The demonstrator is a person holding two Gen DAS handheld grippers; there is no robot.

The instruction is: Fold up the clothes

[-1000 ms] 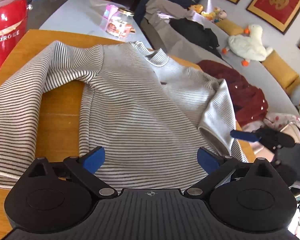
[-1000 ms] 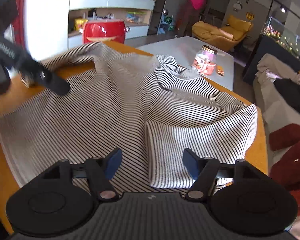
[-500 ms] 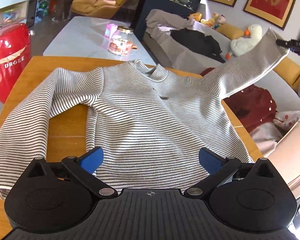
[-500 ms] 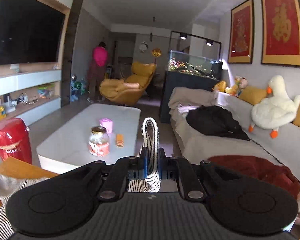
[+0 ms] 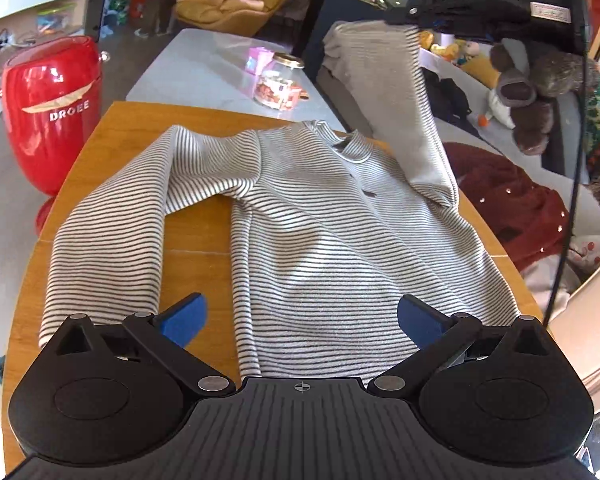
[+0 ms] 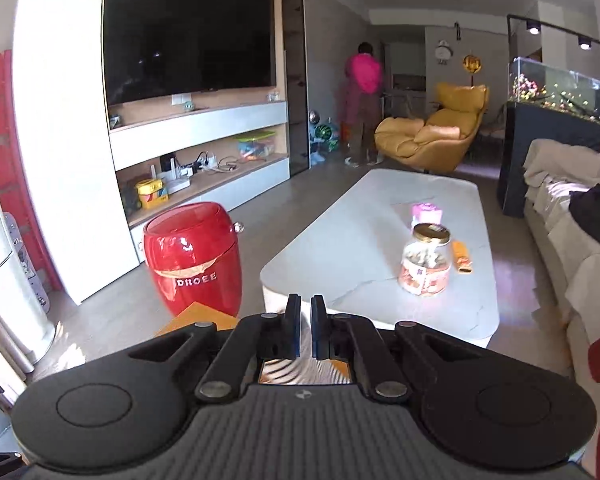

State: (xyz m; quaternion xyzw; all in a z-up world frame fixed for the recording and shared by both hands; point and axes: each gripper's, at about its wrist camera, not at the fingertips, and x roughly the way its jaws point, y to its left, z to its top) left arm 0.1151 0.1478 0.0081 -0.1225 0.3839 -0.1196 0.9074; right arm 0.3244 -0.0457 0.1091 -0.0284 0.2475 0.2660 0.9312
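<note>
A grey-and-white striped long-sleeved shirt (image 5: 332,240) lies flat on the wooden table (image 5: 196,240). Its left sleeve (image 5: 112,232) rests on the wood. Its right sleeve (image 5: 404,96) is lifted high above the table, held at the cuff by my right gripper (image 5: 420,20). In the right wrist view that gripper (image 6: 305,330) is shut on striped fabric (image 6: 300,372) seen just behind the pads. My left gripper (image 5: 300,316) is open and empty, hovering over the shirt's hem.
A red barrel-shaped stool (image 5: 52,108) stands left of the table. A white coffee table (image 6: 380,248) carries a jar (image 6: 424,264). A sofa with a dark red garment (image 5: 516,208) is to the right. A person in pink (image 6: 362,100) stands far off.
My right gripper has closed on the right sleeve's cuff and raised it up and inward over the shirt. The left gripper has stayed open near the hem.
</note>
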